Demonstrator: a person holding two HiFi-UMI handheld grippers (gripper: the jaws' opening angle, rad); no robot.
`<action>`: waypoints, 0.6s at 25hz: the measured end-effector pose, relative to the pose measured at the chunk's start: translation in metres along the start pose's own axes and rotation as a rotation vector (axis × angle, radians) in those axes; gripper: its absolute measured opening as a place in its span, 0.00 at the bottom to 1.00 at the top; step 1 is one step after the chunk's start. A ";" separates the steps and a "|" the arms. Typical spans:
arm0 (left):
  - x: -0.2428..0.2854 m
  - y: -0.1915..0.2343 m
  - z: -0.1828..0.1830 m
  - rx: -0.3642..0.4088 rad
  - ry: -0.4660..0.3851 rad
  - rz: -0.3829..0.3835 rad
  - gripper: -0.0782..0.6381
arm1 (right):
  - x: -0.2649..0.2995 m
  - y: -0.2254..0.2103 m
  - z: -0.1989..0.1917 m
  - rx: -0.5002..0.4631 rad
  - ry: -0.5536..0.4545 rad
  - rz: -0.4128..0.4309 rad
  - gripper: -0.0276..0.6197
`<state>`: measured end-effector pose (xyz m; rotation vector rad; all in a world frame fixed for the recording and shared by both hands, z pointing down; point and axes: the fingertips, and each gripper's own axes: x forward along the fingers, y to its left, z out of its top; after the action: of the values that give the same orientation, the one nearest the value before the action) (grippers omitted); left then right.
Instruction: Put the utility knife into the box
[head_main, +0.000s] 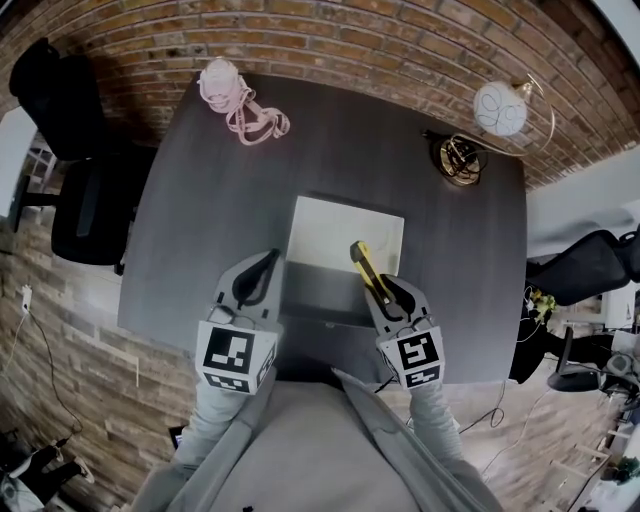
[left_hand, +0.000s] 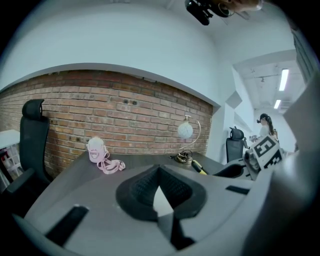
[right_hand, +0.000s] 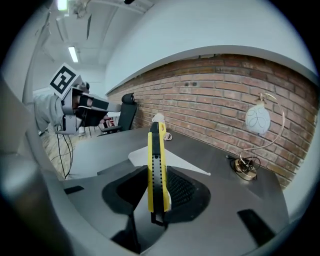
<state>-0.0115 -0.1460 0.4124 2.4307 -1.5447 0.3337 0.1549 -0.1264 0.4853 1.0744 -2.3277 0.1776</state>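
A white open box (head_main: 330, 230) lies in the middle of the dark grey table (head_main: 200, 200), with its dark flap folded toward me. My right gripper (head_main: 385, 290) is shut on a yellow and black utility knife (head_main: 364, 264), held above the box's near right edge. In the right gripper view the knife (right_hand: 156, 165) stands upright between the pads, with the box (right_hand: 172, 160) behind it. My left gripper (head_main: 268, 262) hovers beside the box's near left corner, shut on nothing. The left gripper view shows its pads (left_hand: 142, 187) meeting and the knife (left_hand: 198, 167) off to the right.
A pink pouch with a strap (head_main: 235, 95) lies at the table's far left. A lamp with a white globe (head_main: 498, 108) and brass base (head_main: 460, 160) stands at the far right. Black office chairs stand to the left (head_main: 70, 170) and right (head_main: 590, 265). A brick wall runs behind.
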 end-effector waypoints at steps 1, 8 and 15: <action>0.001 0.000 -0.001 -0.002 0.003 -0.001 0.13 | 0.002 0.003 -0.003 -0.015 0.011 0.014 0.24; 0.006 -0.006 -0.016 -0.016 0.026 -0.020 0.13 | 0.019 0.026 -0.024 -0.137 0.076 0.105 0.24; 0.009 -0.010 -0.031 -0.029 0.057 -0.034 0.13 | 0.035 0.044 -0.044 -0.266 0.148 0.176 0.24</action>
<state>-0.0012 -0.1392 0.4440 2.4008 -1.4734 0.3681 0.1236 -0.1054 0.5457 0.7036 -2.2342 0.0111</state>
